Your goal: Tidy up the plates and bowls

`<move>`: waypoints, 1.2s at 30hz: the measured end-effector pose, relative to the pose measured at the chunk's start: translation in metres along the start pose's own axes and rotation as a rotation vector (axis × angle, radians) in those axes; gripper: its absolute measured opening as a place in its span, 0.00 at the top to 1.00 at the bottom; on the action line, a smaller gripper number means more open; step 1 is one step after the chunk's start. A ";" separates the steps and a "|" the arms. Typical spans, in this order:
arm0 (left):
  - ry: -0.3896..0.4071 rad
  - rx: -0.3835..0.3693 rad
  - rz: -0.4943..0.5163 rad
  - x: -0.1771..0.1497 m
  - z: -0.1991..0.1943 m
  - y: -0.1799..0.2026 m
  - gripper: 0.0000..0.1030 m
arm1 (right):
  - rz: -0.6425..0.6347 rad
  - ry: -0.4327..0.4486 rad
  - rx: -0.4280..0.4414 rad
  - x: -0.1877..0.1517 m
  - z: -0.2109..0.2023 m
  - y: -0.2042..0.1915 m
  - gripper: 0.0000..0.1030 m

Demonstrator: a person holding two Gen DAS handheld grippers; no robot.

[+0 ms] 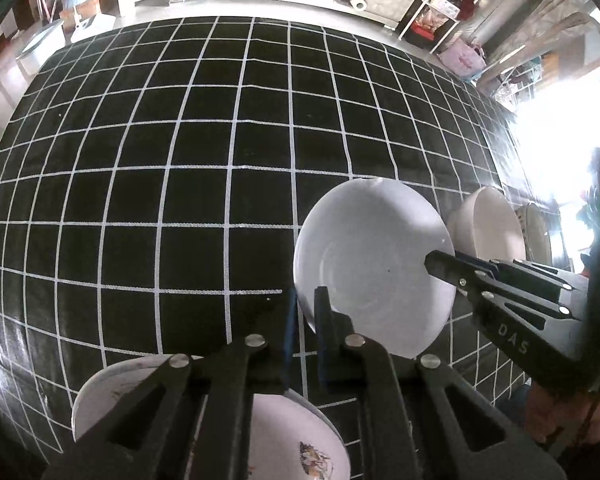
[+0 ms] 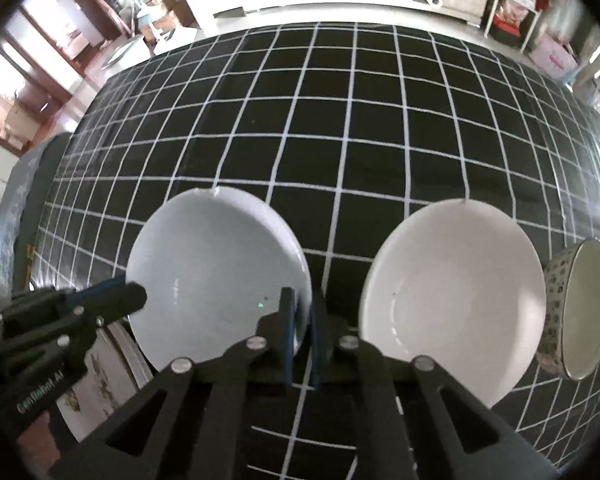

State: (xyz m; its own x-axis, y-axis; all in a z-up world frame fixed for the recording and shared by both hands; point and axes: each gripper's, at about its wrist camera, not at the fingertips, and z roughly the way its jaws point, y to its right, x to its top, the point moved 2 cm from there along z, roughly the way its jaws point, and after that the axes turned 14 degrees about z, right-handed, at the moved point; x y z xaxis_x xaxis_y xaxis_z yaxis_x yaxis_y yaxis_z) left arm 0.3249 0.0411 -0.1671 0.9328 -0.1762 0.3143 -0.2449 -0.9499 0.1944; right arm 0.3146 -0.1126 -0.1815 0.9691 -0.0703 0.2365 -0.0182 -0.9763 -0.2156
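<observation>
A white bowl (image 1: 374,256) rests on the black checked tablecloth (image 1: 180,160), and both grippers hold it. In the left wrist view my left gripper (image 1: 305,300) is shut on the bowl's left rim, which sits between its blue pads. The right gripper (image 1: 434,262) comes in from the right and bites the opposite rim. In the right wrist view the same bowl (image 2: 216,264) lies at centre left, with my right gripper (image 2: 302,304) shut on its right rim and the left gripper (image 2: 134,294) on its left rim.
A cream bowl (image 2: 452,300) lies just right of the held one, and a patterned bowl (image 2: 580,312) stands on its side beyond it. Decorated plates (image 1: 296,440) are stacked near the table's front edge on the left. Shelves and boxes stand beyond the table.
</observation>
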 end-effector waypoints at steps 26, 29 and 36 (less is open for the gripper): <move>-0.015 0.015 0.099 -0.086 -0.023 0.060 0.93 | 0.066 -0.018 0.003 -0.094 -0.045 0.067 0.91; -0.019 0.023 0.106 -0.099 -0.025 0.072 0.93 | 0.065 -0.016 0.002 -0.103 -0.050 0.072 0.91; -0.027 0.017 0.119 -0.110 -0.024 0.090 0.93 | 0.072 -0.015 -0.003 -0.123 -0.059 0.081 0.91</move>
State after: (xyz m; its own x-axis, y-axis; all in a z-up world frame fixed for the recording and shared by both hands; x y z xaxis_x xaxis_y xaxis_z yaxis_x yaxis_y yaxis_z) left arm 0.1944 -0.0186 -0.1621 0.9041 -0.2951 0.3090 -0.3504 -0.9259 0.1412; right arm 0.1800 -0.1955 -0.1723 0.9687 -0.1377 0.2065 -0.0891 -0.9695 -0.2285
